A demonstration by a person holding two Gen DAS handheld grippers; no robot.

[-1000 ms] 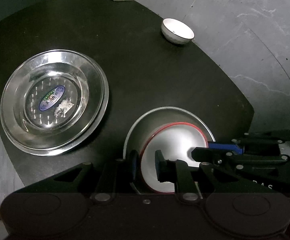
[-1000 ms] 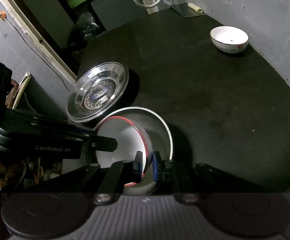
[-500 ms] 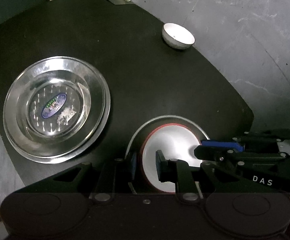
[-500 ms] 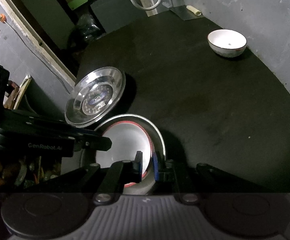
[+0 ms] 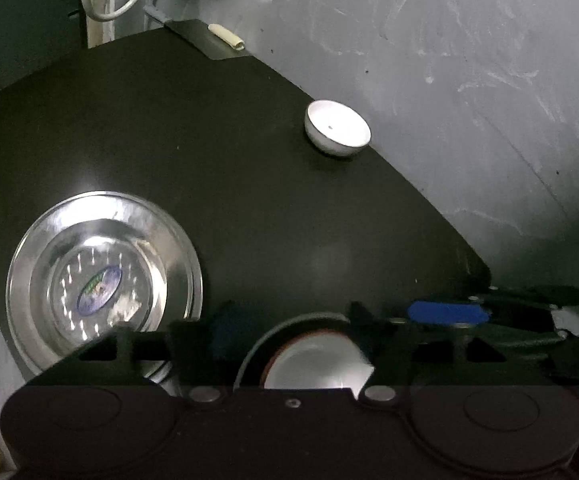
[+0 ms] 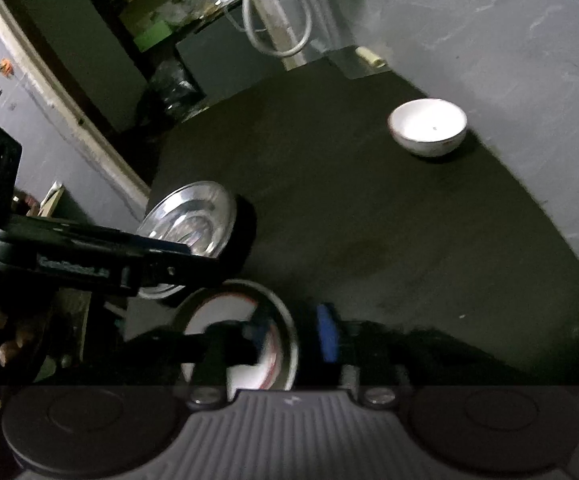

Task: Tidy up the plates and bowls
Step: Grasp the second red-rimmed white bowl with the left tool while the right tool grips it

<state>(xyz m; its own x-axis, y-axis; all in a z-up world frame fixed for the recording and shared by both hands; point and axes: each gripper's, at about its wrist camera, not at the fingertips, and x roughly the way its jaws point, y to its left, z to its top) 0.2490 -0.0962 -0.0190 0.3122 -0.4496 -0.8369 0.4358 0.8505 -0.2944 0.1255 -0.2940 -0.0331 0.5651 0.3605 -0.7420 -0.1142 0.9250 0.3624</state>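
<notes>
— At the near edge of the round black table [image 5: 249,184], both grippers are letting go, aren't they?

— Yes. The left gripper [image 5: 289,332] has its jaws opening wide, nothing pinched; the red-rimmed white bowl [image 5: 313,364] lies between them, sitting inside the shallow steel plate [image 5: 249,352]. The right gripper [image 6: 289,336] is opening too, straddling that plate's rim without pressing it, as far as I can tell.

— So how should they finish?

— I'd say lift both straight up, clear of the rims, so nothing gets dragged.

— What else holds anything?

— Toward the left edge, the wide stainless-steel dish [image 5: 103,284] seems to have a smaller steel dish nested in it, with an oval sticker at the centre. The small white ceramic bowl [image 6: 427,126] at the far right edge looks empty, well apart from the rest.
</notes>
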